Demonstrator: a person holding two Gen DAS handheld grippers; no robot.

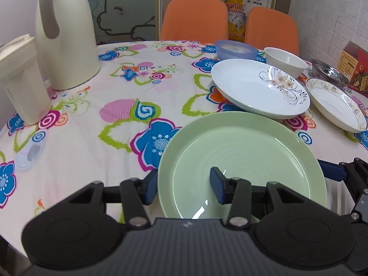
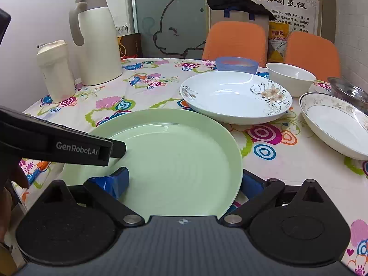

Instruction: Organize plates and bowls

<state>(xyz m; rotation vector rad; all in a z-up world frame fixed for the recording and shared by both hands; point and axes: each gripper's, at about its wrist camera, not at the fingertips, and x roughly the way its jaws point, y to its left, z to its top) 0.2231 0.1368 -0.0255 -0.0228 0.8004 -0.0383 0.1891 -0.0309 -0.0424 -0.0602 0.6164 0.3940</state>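
In the left wrist view, the left tongs (image 1: 184,185) pinch the left rim of the round pale-green ceramic plate (image 1: 243,161) at six o'clock on the floral-clothed bench (image 1: 92,124), with a white flower-painted dish (image 1: 260,87) at one o'clock. In the right wrist view, the right tongs (image 2: 184,182) grip that plate's (image 2: 174,156) right rim, the left tongs' (image 2: 115,148) black body at nine o'clock.

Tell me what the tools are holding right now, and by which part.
Both straddle the green plate at its near rim: left tool on the left side, right tool on the right. Whether either is clamped cannot be told.
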